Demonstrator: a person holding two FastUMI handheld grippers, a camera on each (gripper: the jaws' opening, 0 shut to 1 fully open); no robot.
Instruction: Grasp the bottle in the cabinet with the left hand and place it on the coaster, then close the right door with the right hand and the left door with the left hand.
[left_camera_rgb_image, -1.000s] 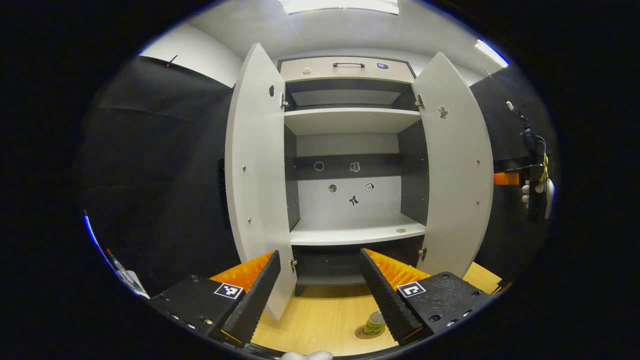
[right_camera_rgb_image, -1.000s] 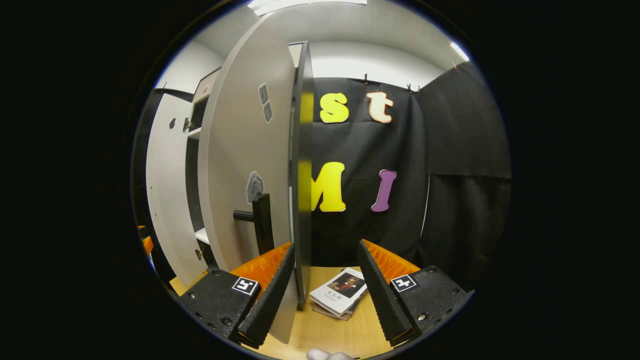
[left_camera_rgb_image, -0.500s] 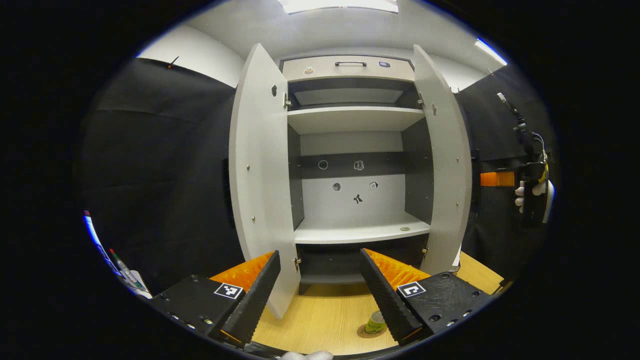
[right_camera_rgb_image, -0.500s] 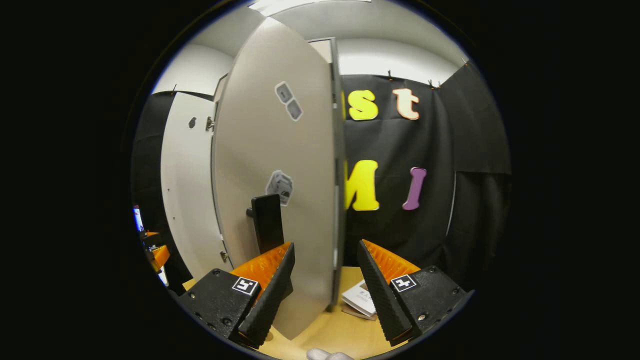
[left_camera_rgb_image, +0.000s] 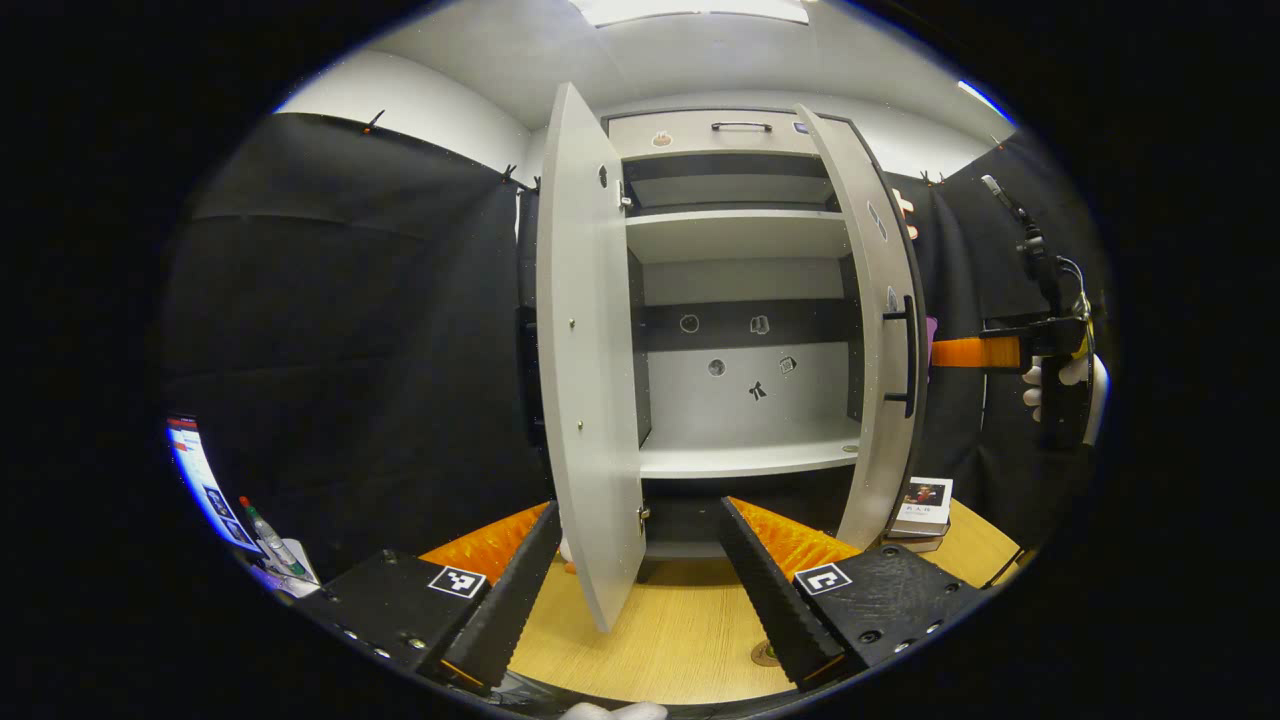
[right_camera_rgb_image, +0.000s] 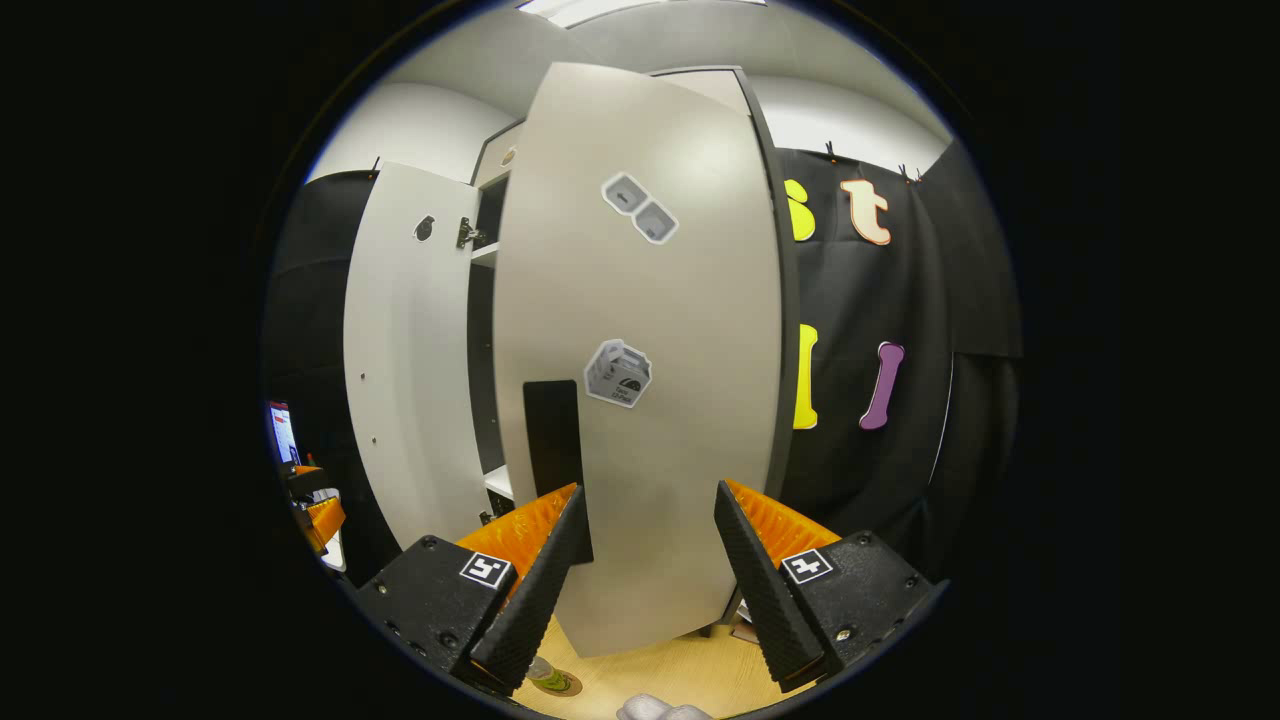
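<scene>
Both doors stand ajar: right door (right_camera_rgb_image: 640, 400) faces the right tongs (right_camera_rgb_image: 650, 585).

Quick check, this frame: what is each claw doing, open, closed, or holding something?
Left claw: open, holding nothing, facing the cabinet's left door.
Right claw: open, holding nothing, right in front of the right door.

The right claw's finger hides most of the bottle (right_camera_rgb_image: 545, 674)

Ahead of the tool: right door (right_camera_rgb_image: 640, 400), smooth matt laminate, glossy paper stickers (right_camera_rgb_image: 617, 373). Tabletop (left_camera_rgb_image: 660, 640) beneath: pale wood grain, matt. Booth wall (left_camera_rgb_image: 350, 350): matt black cloth.
</scene>
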